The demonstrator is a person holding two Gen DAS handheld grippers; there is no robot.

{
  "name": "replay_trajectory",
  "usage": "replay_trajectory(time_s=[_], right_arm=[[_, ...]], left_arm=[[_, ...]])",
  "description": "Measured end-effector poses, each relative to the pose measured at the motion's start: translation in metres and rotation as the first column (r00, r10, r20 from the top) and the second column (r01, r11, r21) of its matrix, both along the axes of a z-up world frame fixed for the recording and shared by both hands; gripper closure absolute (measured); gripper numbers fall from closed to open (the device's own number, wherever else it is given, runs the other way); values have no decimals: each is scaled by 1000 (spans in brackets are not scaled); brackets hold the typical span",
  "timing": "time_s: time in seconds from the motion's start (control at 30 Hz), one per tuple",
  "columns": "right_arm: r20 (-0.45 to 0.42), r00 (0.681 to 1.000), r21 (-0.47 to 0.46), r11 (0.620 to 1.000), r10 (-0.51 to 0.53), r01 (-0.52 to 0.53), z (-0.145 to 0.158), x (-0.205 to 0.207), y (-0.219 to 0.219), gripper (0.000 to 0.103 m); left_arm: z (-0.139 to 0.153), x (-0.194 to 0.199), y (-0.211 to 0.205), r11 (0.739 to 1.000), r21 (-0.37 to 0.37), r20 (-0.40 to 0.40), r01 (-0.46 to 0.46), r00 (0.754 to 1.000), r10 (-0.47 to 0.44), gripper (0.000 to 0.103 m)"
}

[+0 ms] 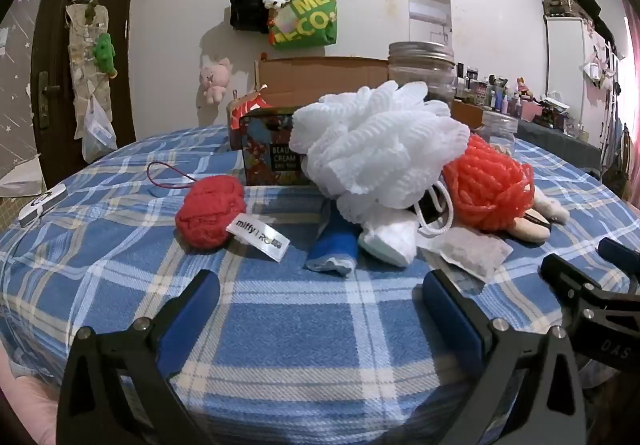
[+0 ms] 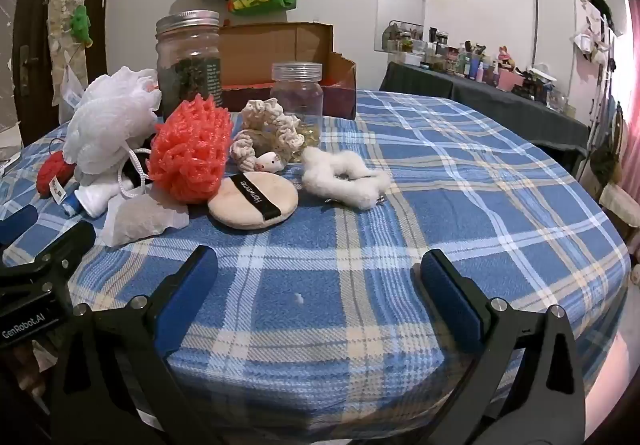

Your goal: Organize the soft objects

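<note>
Both grippers are spread wide with nothing in them, hovering over the blue plaid blanket (image 2: 440, 173). Left gripper (image 1: 320, 297) points at the white mesh loofah (image 1: 376, 141), with the red knit ball (image 1: 210, 211) off to its left. Right gripper (image 2: 318, 277) faces the beige powder puff (image 2: 253, 205); the orange loofah (image 2: 192, 153) sits just behind it, fluffy white scrunchie (image 2: 344, 177) beside.
</note>
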State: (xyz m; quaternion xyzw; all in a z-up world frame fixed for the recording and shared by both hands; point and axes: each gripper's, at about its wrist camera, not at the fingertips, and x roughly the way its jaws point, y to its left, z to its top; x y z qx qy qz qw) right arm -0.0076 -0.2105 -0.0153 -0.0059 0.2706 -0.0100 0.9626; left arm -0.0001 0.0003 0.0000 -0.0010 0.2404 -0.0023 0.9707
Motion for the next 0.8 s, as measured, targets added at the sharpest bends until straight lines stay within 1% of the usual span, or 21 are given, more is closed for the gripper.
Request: replay_trajectory(time_s=[0.8], right_arm=[[2,1000,-4,1000,0,0,0,0,0,0]], left_arm=[[0,0,0,1000,6,-7,0,1000,0,0]])
